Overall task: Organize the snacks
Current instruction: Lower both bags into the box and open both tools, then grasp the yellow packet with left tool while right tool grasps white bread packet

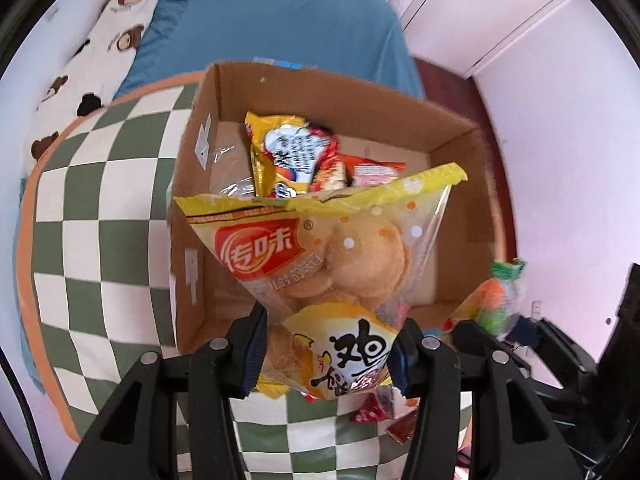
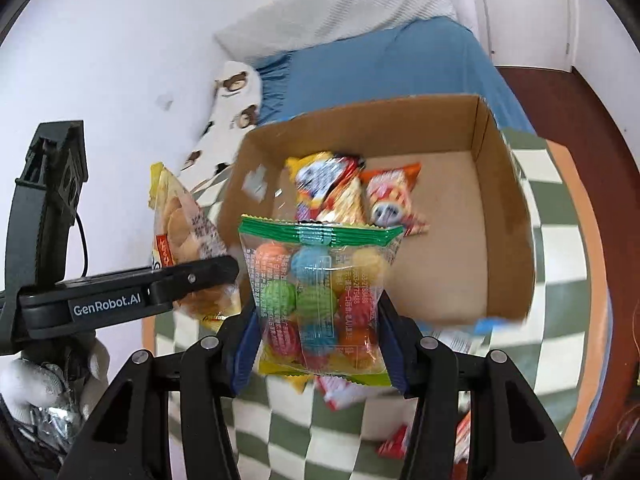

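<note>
My left gripper (image 1: 330,344) is shut on the lower end of a yellow and clear bag of round biscuits (image 1: 320,248), which hangs over the near side of an open cardboard box (image 1: 460,160). Several snack packets (image 1: 292,156) lie inside the box. My right gripper (image 2: 316,340) is shut on a clear, green-topped bag of coloured ball candies (image 2: 320,288), held above the box's (image 2: 504,216) near wall. In the right wrist view the left gripper (image 2: 224,276) with the biscuit bag (image 2: 180,216) is to the left. The candy bag (image 1: 496,300) also shows at the left wrist view's right edge.
The box stands on a green and white checkered mat (image 1: 100,200) with an orange border. Loose red and white packets (image 2: 340,392) lie on the mat below my grippers. Behind the box are a blue bed (image 1: 280,28) and a bear-print pillow (image 1: 100,52). A white-gloved hand (image 2: 24,384) holds the left gripper.
</note>
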